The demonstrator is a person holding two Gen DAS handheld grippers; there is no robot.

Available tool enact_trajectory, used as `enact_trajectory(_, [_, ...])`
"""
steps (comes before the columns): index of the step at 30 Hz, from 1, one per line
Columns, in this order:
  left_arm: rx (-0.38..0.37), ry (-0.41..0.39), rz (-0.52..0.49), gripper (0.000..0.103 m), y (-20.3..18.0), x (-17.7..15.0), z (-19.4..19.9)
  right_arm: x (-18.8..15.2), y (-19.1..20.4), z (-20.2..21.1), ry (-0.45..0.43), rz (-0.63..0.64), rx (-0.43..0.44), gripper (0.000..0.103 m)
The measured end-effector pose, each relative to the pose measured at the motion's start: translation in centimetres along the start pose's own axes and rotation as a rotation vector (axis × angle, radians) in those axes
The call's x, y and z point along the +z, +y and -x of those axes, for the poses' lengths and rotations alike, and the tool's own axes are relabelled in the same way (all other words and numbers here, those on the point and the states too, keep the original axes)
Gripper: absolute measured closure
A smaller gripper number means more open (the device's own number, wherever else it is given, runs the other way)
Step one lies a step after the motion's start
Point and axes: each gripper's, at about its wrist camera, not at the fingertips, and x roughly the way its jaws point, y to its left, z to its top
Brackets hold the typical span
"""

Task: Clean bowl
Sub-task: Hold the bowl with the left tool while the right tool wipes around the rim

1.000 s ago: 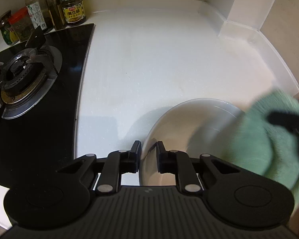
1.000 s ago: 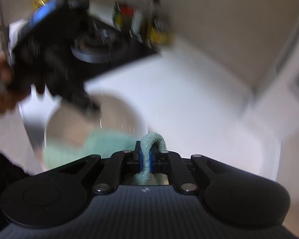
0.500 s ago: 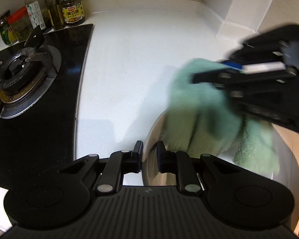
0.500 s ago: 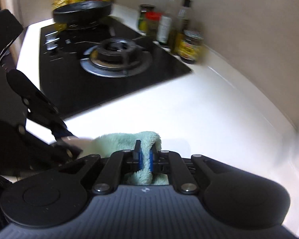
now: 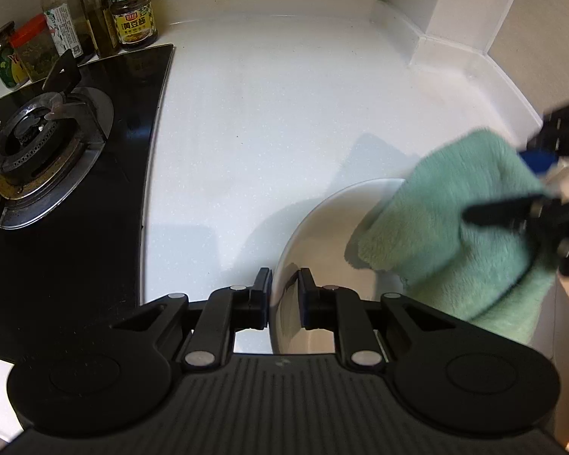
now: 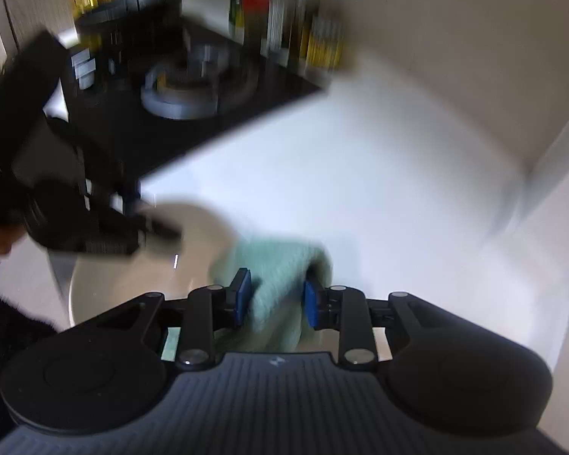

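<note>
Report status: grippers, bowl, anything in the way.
Left gripper clamped on bowl rim. Right gripper jaws just opened, cloth loose between them, draped over bowl's far side. Counter around the bowl clear.

Jar (image 5: pixel 134 19) with checked lid, far ahead-left of left tool (image 5: pixel 284 295): yellow label reads "黄豆酱". Other bottle labels too small to read.

left tool (image 5: pixel 284 284) clamped shut; right tool (image 6: pixel 275 297) jaws just opening, spread.

Gas burner (image 5: pixel 38 159) on black hob (image 5: pixel 76 227); 5 jars and bottles (image 5: pixel 132 19) behind.
</note>
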Motion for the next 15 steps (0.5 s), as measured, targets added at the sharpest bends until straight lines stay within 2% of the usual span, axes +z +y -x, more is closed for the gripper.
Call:
enact_trajectory(2, [-0.005,0.003,0.0,0.085,0.1,0.0,-0.1,-0.4,-0.4,-0.5,0.01,-0.061,0.032,0.078])
enact_trajectory(6, [0.014,0.004,-0.021,0.089,-0.1,-0.1,-0.2,0.9,-0.4,-2.9,0.033,-0.058,0.024,0.075])
enact_trajectory(9, [0.033,0.012,-0.018,0.089,0.2,-0.4,-0.6,2.6,-0.4,-4.4,0.026,-0.006,0.016,0.074])
enact_trajectory(12, [0.046,0.015,0.012,0.088,0.6,-0.5,-0.8,4.2,-0.1,-5.5,0.018,0.114,0.011,0.077])
enact_trajectory(15, [0.074,-0.003,0.088,0.084,0.9,-0.5,-0.9,5.0,-0.1,-5.7,0.018,0.141,0.006,0.079])
